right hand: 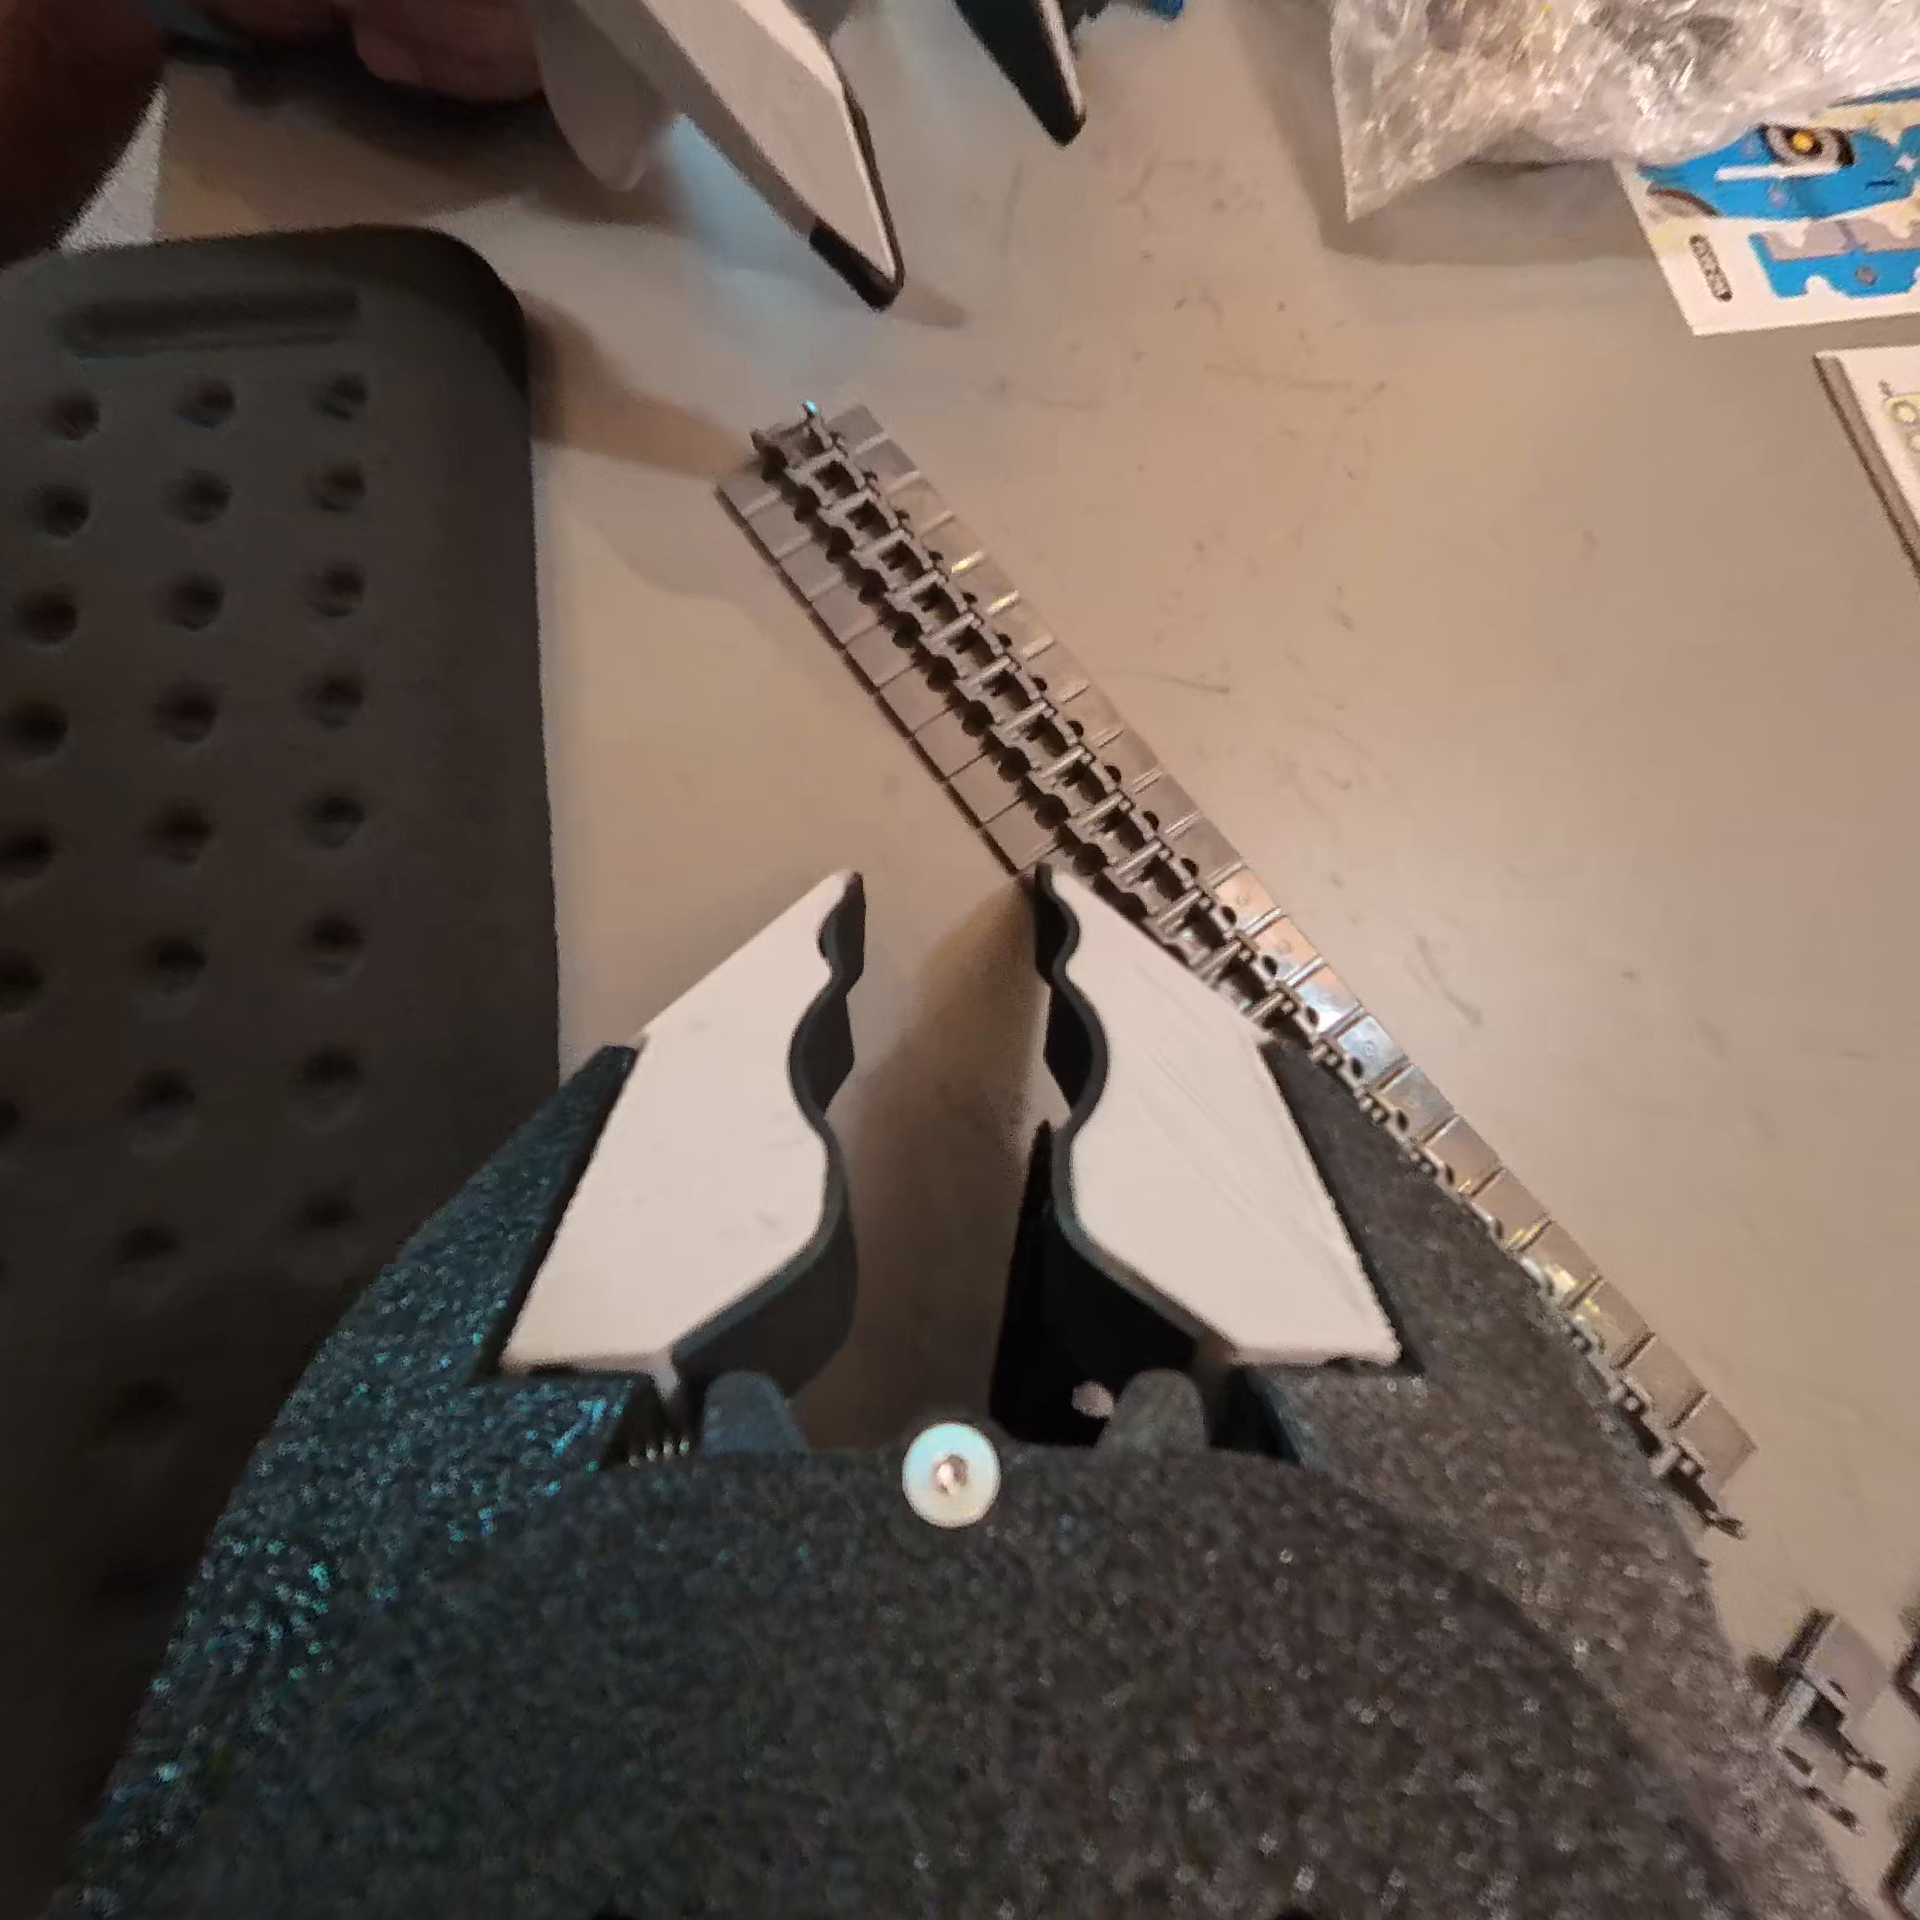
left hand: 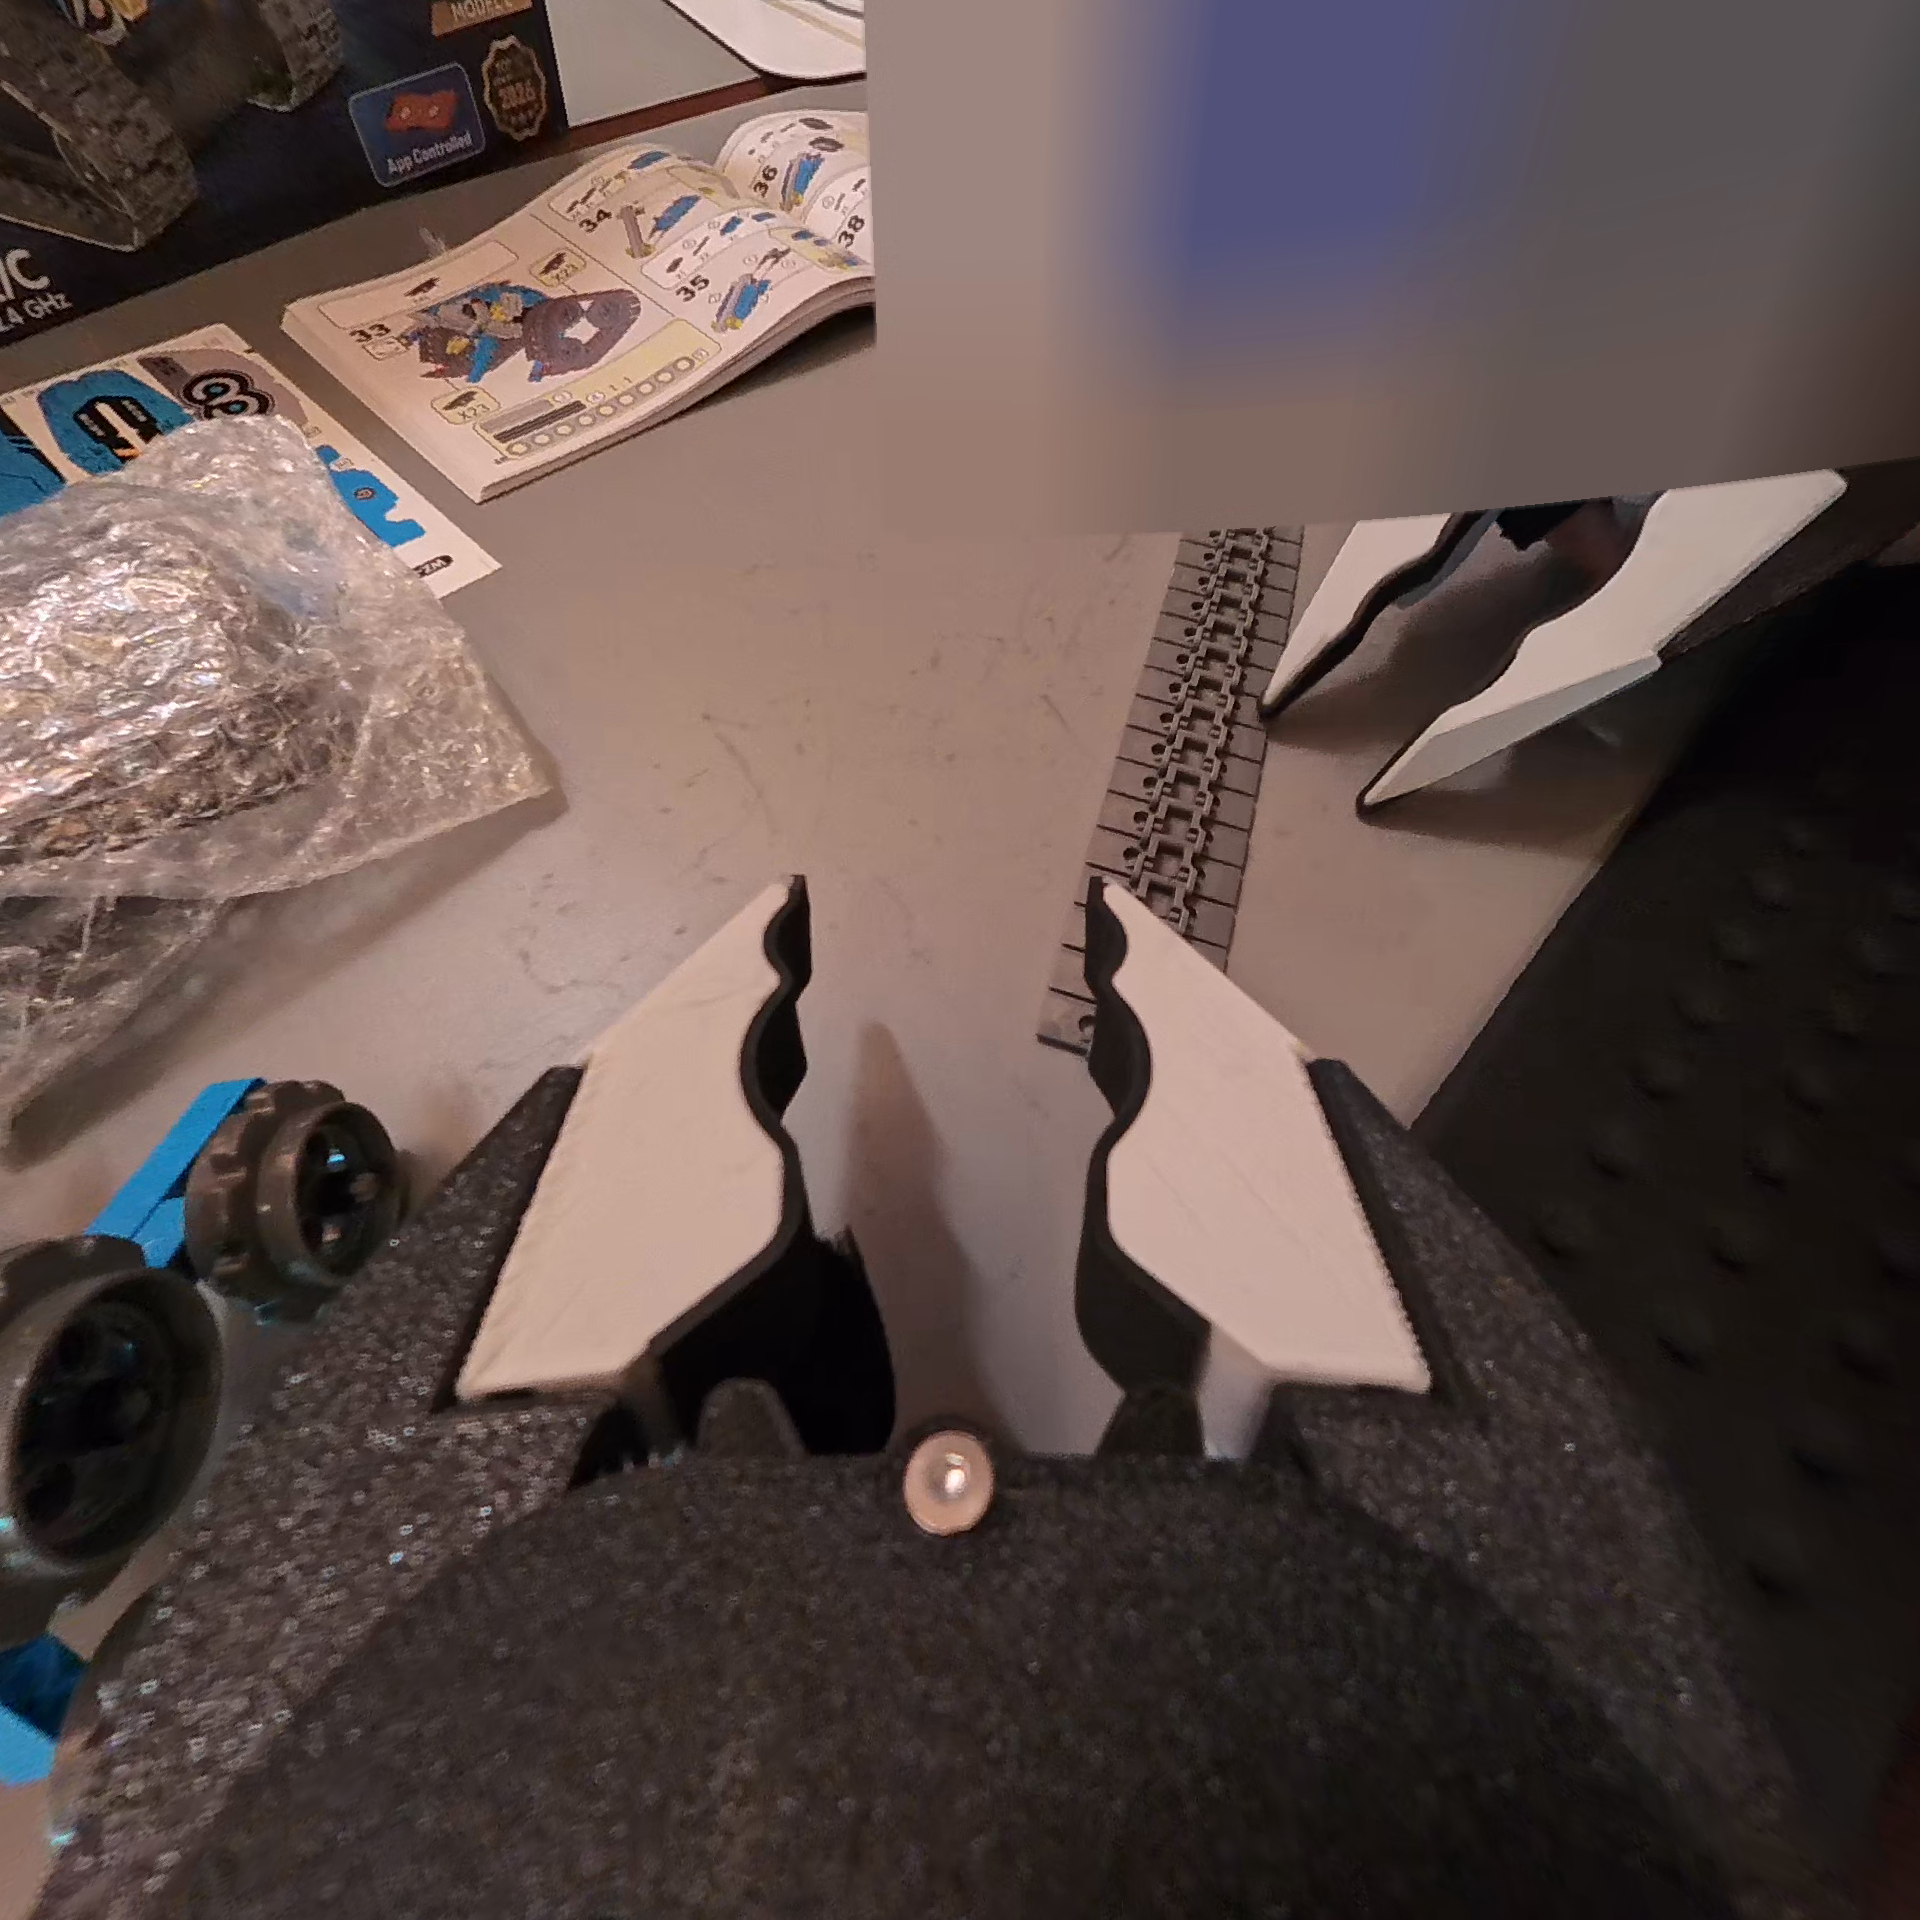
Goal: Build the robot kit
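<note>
The left gripper (left hand: pixel 945 914) hovers over the grey table (left hand: pixel 810 644) with its jaws spread and nothing between them; the near end of a grey toy tank track (left hand: pixel 1174 790) lies flat just beside its right fingertip and runs away ahead of it; to its left sit a blue model with dark wheels (left hand: pixel 291 1195), a crinkled clear bag of parts (left hand: pixel 197 665), a sticker sheet (left hand: pixel 343 488) and, farther ahead, an open instruction booklet (left hand: pixel 582 312) and a dark product box (left hand: pixel 260 114).

The right gripper (right hand: pixel 948 883) is likewise parted and empty; its right fingertip sits just over, perhaps touching, the edge of the track, which crosses diagonally from ahead of the jaws back past its right side; whether they touch I cannot tell; a dark perforated mat (right hand: pixel 239 727) lies to its left; a few loose track links (right hand: pixel 1818 1704) rest near its right rear.
</note>
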The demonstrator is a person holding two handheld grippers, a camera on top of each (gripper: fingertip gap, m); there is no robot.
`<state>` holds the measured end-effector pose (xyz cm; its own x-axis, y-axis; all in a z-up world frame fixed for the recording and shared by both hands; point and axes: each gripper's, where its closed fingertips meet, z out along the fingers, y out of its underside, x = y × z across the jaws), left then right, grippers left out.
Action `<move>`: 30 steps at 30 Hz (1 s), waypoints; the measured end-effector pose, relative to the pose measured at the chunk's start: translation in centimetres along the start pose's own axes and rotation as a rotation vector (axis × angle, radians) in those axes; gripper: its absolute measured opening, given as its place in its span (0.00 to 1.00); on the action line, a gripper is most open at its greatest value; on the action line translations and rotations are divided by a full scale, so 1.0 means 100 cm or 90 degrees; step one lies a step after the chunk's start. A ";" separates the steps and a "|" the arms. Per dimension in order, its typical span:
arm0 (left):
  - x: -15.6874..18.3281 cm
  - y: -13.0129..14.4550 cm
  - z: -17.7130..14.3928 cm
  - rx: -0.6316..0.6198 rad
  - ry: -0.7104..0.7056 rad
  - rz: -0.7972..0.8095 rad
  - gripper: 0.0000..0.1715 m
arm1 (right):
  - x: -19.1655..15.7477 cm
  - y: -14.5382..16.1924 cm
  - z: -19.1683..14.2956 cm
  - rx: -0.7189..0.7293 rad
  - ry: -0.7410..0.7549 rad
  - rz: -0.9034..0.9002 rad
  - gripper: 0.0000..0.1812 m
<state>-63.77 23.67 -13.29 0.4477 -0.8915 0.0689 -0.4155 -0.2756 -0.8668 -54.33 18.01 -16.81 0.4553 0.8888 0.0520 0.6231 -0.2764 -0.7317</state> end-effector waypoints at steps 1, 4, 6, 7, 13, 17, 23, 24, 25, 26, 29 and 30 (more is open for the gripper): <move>0.000 0.000 0.000 0.000 0.001 -0.001 0.31 | 0.000 0.000 0.000 0.000 -0.005 0.009 0.18; 0.000 0.000 0.000 -0.001 0.004 -0.006 0.31 | 0.000 0.000 -0.001 0.001 -0.014 0.024 0.19; 0.000 0.000 0.000 0.000 0.004 -0.005 0.31 | 0.003 0.000 -0.004 0.008 0.000 0.020 0.19; 0.000 0.000 0.000 0.000 0.003 -0.004 0.31 | 0.004 0.000 -0.007 0.011 0.002 0.021 0.18; 0.000 0.000 0.000 0.000 0.003 -0.005 0.31 | 0.006 0.004 -0.006 0.007 -0.019 0.060 0.20; 0.000 0.000 0.000 -0.002 0.004 -0.007 0.31 | 0.009 0.003 -0.010 0.012 0.003 0.041 0.19; 0.000 0.000 0.000 -0.002 0.006 -0.009 0.31 | 0.014 0.013 -0.013 0.000 0.016 0.055 0.18; 0.000 0.000 0.000 -0.002 0.006 -0.010 0.31 | 0.014 0.012 -0.013 0.003 0.018 0.053 0.18; 0.000 0.000 0.000 -0.002 0.006 -0.011 0.31 | 0.014 0.012 -0.013 0.001 0.018 0.053 0.19; 0.000 0.000 0.000 -0.002 0.007 -0.011 0.31 | 0.014 0.012 -0.012 0.002 0.019 0.052 0.19; 0.000 0.000 0.001 -0.003 0.008 -0.011 0.31 | 0.014 0.012 -0.013 0.002 0.018 0.054 0.19; 0.000 0.000 0.001 -0.003 0.008 -0.013 0.31 | 0.015 0.012 -0.014 0.004 0.021 0.055 0.19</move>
<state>-63.76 23.72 -13.37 0.4455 -0.8905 0.0929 -0.4106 -0.2954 -0.8626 -52.03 18.49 -16.61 0.5273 0.8496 0.0105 0.5769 -0.3490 -0.7385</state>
